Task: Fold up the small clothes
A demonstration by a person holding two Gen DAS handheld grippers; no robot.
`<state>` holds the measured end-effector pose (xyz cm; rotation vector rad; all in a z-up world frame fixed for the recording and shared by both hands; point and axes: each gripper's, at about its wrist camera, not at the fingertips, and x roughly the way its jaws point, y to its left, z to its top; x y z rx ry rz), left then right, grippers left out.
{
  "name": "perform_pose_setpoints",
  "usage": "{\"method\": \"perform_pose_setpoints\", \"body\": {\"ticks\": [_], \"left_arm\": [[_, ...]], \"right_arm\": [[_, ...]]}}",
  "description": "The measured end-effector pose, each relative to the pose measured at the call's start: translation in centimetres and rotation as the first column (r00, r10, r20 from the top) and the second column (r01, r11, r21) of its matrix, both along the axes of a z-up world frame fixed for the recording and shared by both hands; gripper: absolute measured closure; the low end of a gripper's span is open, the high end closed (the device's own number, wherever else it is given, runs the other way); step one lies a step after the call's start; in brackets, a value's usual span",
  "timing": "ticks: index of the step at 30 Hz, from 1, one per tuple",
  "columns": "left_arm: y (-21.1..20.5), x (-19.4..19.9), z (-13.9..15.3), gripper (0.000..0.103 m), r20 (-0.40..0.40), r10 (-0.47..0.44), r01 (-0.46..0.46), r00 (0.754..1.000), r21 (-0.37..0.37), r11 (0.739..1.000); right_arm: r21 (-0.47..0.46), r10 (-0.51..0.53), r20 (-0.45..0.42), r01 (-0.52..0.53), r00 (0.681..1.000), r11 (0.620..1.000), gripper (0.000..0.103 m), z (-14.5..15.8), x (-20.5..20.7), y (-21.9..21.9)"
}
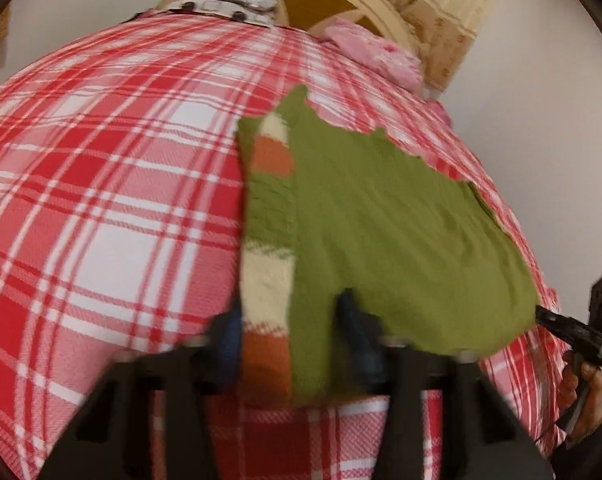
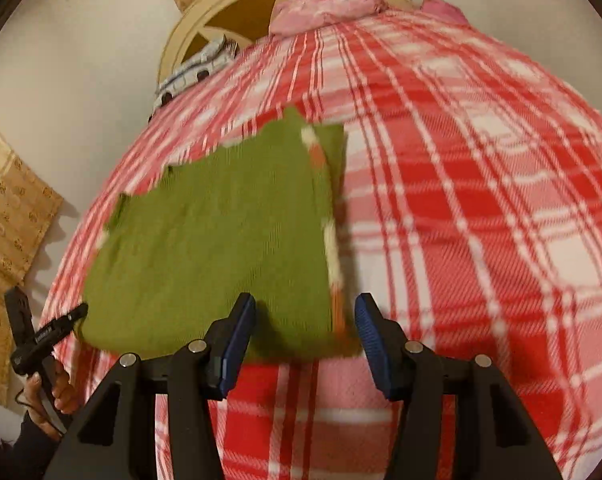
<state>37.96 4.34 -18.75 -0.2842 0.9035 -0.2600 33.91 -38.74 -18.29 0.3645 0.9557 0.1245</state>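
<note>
- Where the plaid cover (image 1: 101, 200) spread over the bed, the green garment (image 1: 381, 220), with its cream and orange striped band, lay flat near the front edge.
- Left gripper (image 1: 291, 304): near hem filled the gap between its pads; blur left it unclear whether they pinched.
- Right gripper (image 2: 305, 304): jaws apart, unclenched, straddling the garment's near corner; outer pad clear of the cloth.

Open plaid blanket (image 1: 101, 200) beside sweater (image 1: 381, 220)
</note>
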Motion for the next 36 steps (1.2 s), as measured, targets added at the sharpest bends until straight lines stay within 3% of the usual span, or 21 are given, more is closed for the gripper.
{"method": "perform_pose_setpoints", "body": {"ticks": [1, 3, 8, 14, 19, 22, 23, 24, 25, 28, 31, 33, 36], "left_arm": [[-0.1, -0.2, 0.1, 0.081, 0.009, 0.002, -0.002, 1.0, 0.012, 1.0], [0.0, -1.0, 0.6, 0.089, 0.041, 0.0, 0.0, 0.999, 0.008, 1.0], [0.3, -1.8, 0.6, 0.094, 0.031, 0.0, 0.0, 1.0, 0.007, 1.0], [0.1, -2.2, 0.0, 0.094, 0.026, -0.004, 0.004, 1.0, 0.019, 1.0], [0.6, -2.2, 0.2, 0.084, 0.032, 0.017, -0.018, 0.999, 0.011, 1.0], [0.7, -3.0, 1.1, 0.079, 0.08, 0.017, -0.021, 0.997, 0.048, 0.999], [0.6, -3.2, 1.3, 0.077, 0.094, 0.012, -0.018, 0.995, 0.062, 0.998], [0.5, -3.3, 1.6, 0.065, 0.106, 0.007, -0.015, 0.994, 0.079, 0.997], [0.5, -3.3, 1.8, 0.054, 0.113, 0.008, -0.019, 0.994, 0.09, 0.996], [0.3, -2.9, 2.1, 0.047, 0.128, 0.023, -0.037, 0.992, 0.11, 0.993], [-0.1, -2.3, 1.9, 0.044, 0.133, 0.037, -0.058, 0.99, 0.153, 0.987], [-0.4, -1.7, 1.1, 0.044, 0.099, 0.053, -0.073, 0.994, 0.201, 0.977], [0.2, -1.4, 0.1, 0.043, 0.045, 0.058, -0.065, 0.997, 0.171, 0.983]], "right_arm": [[-0.015, 0.0, 0.002, 0.0, 1.0, 1.0, 0.084, 0.0, -0.2, 0.0], [0.007, -0.001, 0.013, 0.001, 1.0, 1.0, 0.093, 0.1, -0.9, -0.3], [0.016, 0.013, 0.037, -0.014, 0.999, 1.0, 0.095, 1.1, -2.4, -0.6], [0.015, 0.0, -0.002, 0.0, 1.0, 1.0, 0.095, -0.8, -2.3, -1.0], [-0.006, 0.002, 0.0, -0.002, 1.0, 1.0, 0.093, 0.1, -2.5, -0.8], [-0.055, -0.03, 0.028, 0.032, 0.999, 0.998, 0.083, 1.6, -3.1, -0.8], [-0.067, -0.03, 0.053, 0.034, 0.998, 0.997, 0.065, 2.3, -3.3, -0.7], [-0.076, -0.029, 0.082, 0.035, 0.996, 0.996, 0.041, 3.1, -3.5, -0.4], [-0.088, -0.03, 0.118, 0.041, 0.993, 0.995, 0.035, 4.1, -3.6, 0.0], [-0.131, -0.005, 0.193, 0.031, 0.981, 0.991, 0.035, 6.3, -3.1, 2.2], [-0.179, 0.068, 0.2, -0.032, 0.977, 0.983, 0.035, 7.0, -1.5, 5.6], [-0.202, 0.135, 0.18, -0.097, 0.974, 0.974, 0.035, 6.5, -0.4, 8.2], [-0.261, 0.173, 0.08, -0.147, 0.982, 0.954, 0.035, 3.8, 1.2, 11.2]]}}
